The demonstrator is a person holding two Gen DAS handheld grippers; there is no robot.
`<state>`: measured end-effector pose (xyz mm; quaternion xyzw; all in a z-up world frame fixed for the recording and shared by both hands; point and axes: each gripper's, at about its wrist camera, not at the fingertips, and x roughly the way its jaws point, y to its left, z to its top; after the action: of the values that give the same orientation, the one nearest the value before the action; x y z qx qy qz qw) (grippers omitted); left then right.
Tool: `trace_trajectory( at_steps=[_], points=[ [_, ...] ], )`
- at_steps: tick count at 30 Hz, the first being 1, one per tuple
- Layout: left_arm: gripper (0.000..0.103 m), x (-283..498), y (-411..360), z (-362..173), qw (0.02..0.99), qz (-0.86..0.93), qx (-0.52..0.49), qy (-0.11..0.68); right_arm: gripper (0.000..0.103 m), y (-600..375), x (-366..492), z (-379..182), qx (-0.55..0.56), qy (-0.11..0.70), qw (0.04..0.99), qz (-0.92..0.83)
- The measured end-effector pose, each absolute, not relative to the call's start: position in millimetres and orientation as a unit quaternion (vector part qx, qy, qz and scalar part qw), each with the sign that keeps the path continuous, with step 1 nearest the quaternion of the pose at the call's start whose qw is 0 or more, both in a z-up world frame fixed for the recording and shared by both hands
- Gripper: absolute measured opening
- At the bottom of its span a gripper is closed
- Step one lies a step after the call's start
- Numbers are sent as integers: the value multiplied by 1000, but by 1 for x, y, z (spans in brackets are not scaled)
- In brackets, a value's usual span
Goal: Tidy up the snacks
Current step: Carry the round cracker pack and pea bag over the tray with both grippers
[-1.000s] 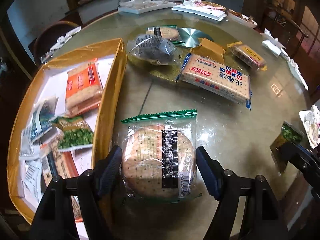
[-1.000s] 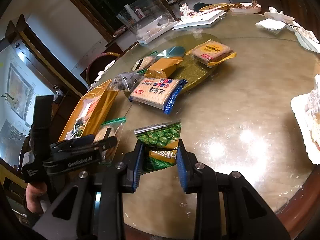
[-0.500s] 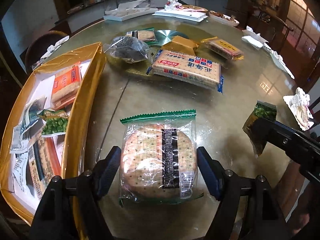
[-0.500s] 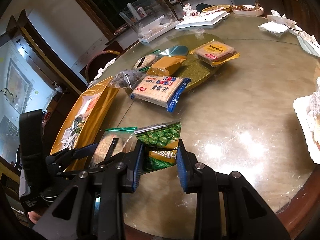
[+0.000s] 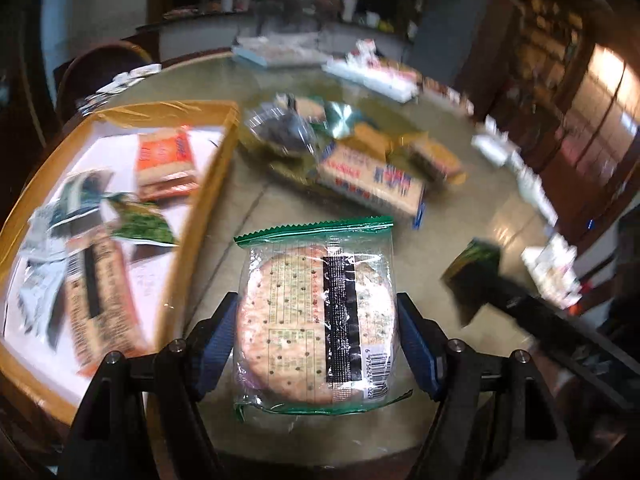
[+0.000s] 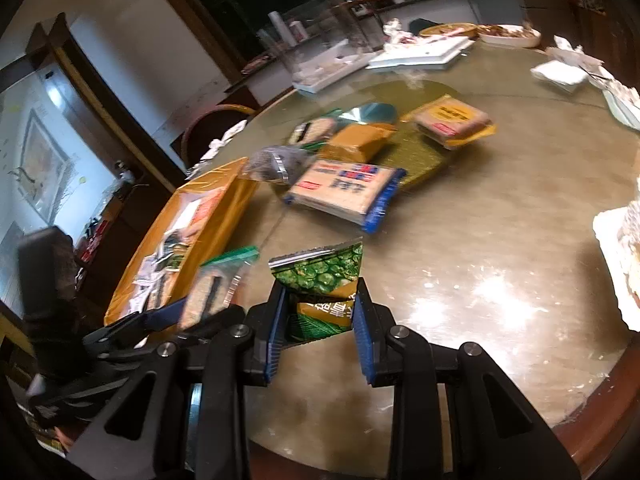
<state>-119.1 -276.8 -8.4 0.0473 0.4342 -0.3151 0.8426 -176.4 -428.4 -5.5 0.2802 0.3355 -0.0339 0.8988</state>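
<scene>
My left gripper (image 5: 316, 340) is shut on a clear cracker packet (image 5: 316, 320) with a green top edge, held above the table beside the yellow box (image 5: 200, 216). The box holds several snack packets, among them an orange one (image 5: 164, 160). My right gripper (image 6: 320, 324) is shut on a green pea snack packet (image 6: 320, 276), held above the table. The left gripper and cracker packet also show in the right wrist view (image 6: 212, 292), next to the box (image 6: 224, 216). The right gripper's packet shows in the left wrist view (image 5: 476, 264).
Loose snacks lie mid-table: a blue-and-white cracker pack (image 6: 344, 192), a dark clear bag (image 6: 276, 164), a yellow pack (image 6: 360, 140) and a yellow-red pack (image 6: 452, 120). White trays (image 6: 420, 52) and napkins (image 6: 560, 72) sit at the far edge. A chair (image 5: 100, 68) stands behind the box.
The left gripper has risen and tilted with the cracker packet, so the view is blurred and the box looks closer. The right gripper still holds the green packet, nearly unmoved.
</scene>
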Motion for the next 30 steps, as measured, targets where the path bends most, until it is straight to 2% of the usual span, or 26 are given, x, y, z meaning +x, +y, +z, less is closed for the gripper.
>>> trace_trajectory(
  at_steps=[9, 19, 24, 30],
  points=[
    [75, -83, -202, 38, 889, -256, -20, 380, 33, -381, -126, 36, 248, 325, 911, 54],
    [75, 14, -149, 40, 901, -197, -49, 384, 33, -345, -15, 58, 205, 351, 910, 85],
    [75, 58, -144, 32, 893, -193, -51, 402, 33, -337, 44, 51, 178, 374, 908, 67],
    [75, 113, -162, 8, 879, -191, -27, 437, 33, -339, 95, 17, 166, 418, 893, 30]
  ],
)
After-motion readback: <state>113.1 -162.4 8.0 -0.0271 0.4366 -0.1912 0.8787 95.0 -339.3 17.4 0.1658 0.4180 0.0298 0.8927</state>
